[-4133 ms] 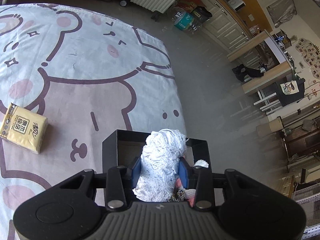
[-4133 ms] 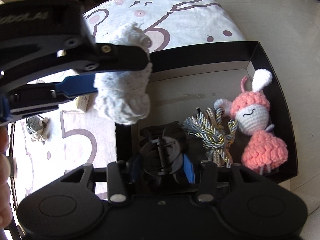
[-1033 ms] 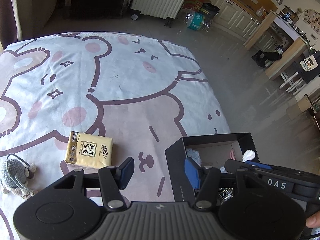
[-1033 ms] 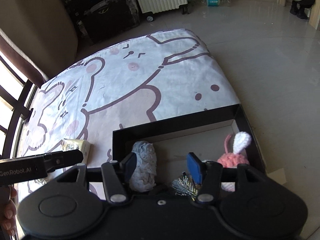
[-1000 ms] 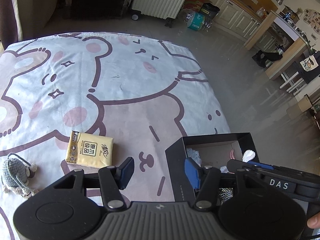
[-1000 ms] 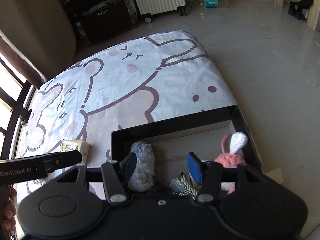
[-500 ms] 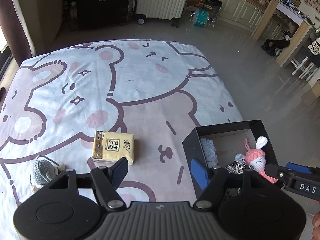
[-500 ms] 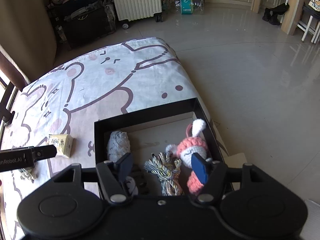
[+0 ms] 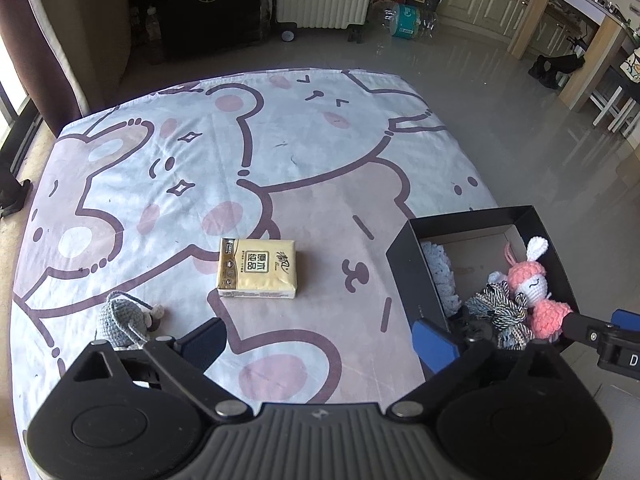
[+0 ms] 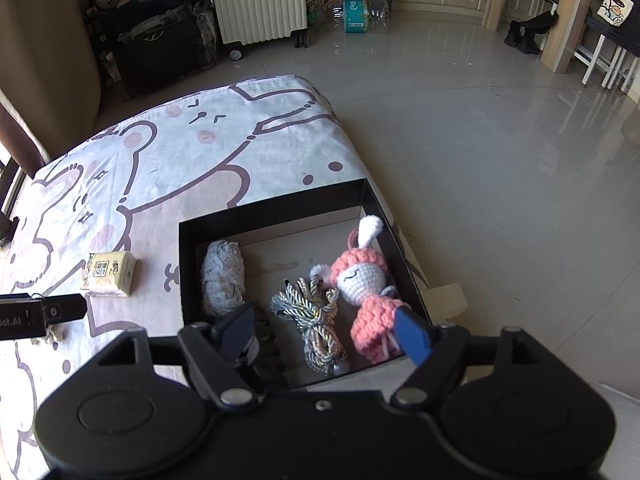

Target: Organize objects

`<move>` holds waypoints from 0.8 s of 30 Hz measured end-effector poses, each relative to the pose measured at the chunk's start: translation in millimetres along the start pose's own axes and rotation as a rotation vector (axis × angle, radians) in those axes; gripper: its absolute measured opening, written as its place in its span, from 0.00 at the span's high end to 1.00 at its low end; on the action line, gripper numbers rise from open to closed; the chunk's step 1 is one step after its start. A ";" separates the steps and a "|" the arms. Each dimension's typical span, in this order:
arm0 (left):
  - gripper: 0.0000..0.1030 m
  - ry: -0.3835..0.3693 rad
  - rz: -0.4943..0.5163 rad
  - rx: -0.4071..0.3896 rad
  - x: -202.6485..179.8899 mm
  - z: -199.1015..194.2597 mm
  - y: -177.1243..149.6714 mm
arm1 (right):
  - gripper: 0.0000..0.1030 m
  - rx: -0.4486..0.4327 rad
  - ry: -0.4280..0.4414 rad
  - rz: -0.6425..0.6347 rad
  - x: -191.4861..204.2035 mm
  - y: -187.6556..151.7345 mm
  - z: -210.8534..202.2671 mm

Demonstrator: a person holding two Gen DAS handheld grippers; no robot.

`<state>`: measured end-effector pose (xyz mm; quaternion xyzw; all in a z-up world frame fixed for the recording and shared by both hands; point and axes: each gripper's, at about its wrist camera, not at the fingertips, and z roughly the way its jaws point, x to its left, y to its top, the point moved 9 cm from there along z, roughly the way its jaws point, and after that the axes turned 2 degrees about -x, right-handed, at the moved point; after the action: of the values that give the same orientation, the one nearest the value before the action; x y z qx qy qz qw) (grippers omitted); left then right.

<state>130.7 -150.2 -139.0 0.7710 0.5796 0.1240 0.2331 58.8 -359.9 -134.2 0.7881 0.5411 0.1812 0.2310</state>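
left hand-held gripper (image 9: 318, 342) spread, empty | right hand-held gripper (image 10: 326, 330) spread above black box (image 10: 276, 206) | box at blanket (image 9: 280, 152) edge

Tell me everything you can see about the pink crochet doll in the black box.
The pink crochet doll is yarn: white face with closed stitched eyes, pink cap, a white ear, a pink loop and a bobbly pink skirt. It lies on its back along the right wall of the black box, touching the braided cord bundle beside it. No gripper holds it.

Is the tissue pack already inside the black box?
No, the tissue pack lies on the cartoon-print sheet, apart from the black box, left of it in the left wrist view.
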 end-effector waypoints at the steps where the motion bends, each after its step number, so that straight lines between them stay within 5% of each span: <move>1: 0.03 0.010 0.005 -0.001 1.0 -0.4 -1.1 | 0.13 -0.001 -0.007 -0.002 -1.0 -1.5 -0.7; 10: 0.00 0.042 0.025 0.005 5.1 -2.6 -8.1 | 0.00 -0.057 -0.027 0.000 -6.3 -2.0 -12.9; 24: 0.00 0.027 0.051 0.012 -0.9 -3.8 -13.7 | 0.00 -0.057 -0.057 -0.035 -2.2 -6.8 -18.5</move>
<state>117.2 -147.2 -142.5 0.7851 0.5635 0.1367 0.2175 42.9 -356.7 -122.7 0.7762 0.5428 0.1701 0.2719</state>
